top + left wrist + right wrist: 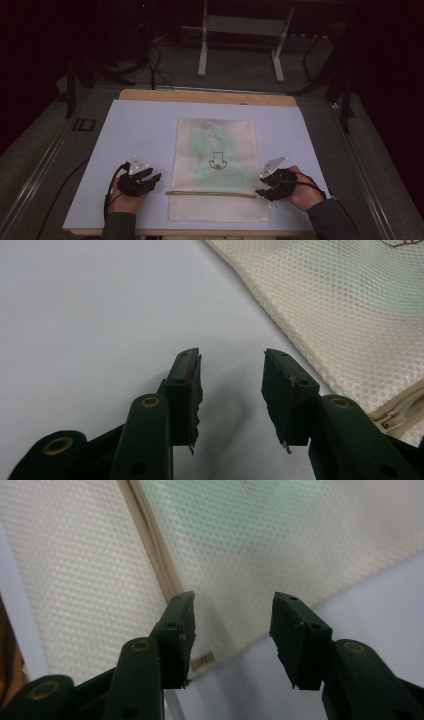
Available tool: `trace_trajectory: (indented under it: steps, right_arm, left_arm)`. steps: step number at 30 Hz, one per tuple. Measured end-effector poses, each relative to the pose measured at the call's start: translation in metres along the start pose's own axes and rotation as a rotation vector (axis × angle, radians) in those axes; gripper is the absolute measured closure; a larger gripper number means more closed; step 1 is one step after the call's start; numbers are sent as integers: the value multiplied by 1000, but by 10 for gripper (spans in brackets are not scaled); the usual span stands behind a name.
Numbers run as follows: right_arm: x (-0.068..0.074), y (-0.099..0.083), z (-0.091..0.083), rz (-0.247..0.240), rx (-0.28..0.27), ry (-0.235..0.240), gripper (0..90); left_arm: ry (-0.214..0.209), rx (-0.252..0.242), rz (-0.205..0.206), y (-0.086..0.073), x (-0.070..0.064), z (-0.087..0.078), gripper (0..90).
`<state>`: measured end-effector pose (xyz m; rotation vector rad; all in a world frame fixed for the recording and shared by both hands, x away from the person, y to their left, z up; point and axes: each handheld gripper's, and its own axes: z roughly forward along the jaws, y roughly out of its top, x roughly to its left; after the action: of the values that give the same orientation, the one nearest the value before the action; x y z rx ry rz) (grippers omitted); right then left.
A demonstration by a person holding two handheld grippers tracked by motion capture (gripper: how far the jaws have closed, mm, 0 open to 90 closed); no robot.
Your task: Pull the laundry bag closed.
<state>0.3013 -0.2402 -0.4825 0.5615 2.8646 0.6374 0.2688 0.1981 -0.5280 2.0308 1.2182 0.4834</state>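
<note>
Dim room aside, your spread left tool point(150, 176) and right tool point(264, 186) flank the bag point(216, 150); a shallow pinch could slip off its zipper point(210, 193).

cream honeycomb-mesh bag point(216, 165) with pale green showing through and a tan zip band point(210, 194); pale lilac bench point(140, 130); black jaws.

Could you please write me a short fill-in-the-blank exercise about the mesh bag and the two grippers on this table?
1. The cream mesh zip bag lies flat on a pale ______ board.
2. The jaws of the left gripper stand ______, holding nothing.
3. The right gripper sits at the end of the bag's beige ______, which runs across the bag.
4. Through the mesh shows something pale ______ in colour.

Missing words: blue; open; zip; green
</note>
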Motion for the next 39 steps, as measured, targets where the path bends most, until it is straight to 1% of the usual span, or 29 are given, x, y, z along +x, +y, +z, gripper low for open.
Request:
trace_trajectory:
  steps: [2, 4, 8, 16, 18, 19, 25, 32, 34, 39]
  right_arm:
    - [2, 5, 1, -7, 2, 7, 528]
    - [3, 10, 3, -18, 5, 14, 530]
    - [5, 19, 6, -35, 4, 20, 530]
    - [10, 37, 13, -72, 1, 48, 539]
    - [11, 39, 14, -74, 5, 50, 540]
    - [12, 43, 16, -89, 4, 54, 543]
    - [17, 55, 20, -118, 0, 67, 552]
    - [23, 68, 24, -141, -6, 83, 567]
    - [23, 70, 25, -141, -7, 86, 571]
    - [28, 80, 29, -163, -14, 97, 576]
  left_arm:
    - [-6, 1, -10, 0, 0, 0, 585]
    - [-6, 4, -10, 0, 0, 0, 592]
    - [-10, 1, 0, 0, 0, 0, 592]
    - [-17, -3, 13, 1, -2, 0, 587]
    - [-17, -2, 15, 1, -2, 1, 585]
    - [-18, -3, 16, 1, -2, 1, 586]
    - [-21, -5, 16, 1, -3, 0, 585]
    - [-23, -4, 19, 1, -4, 0, 585]
    - [-22, -5, 18, 1, -4, 1, 585]
    - [-25, -3, 17, 1, -3, 0, 585]
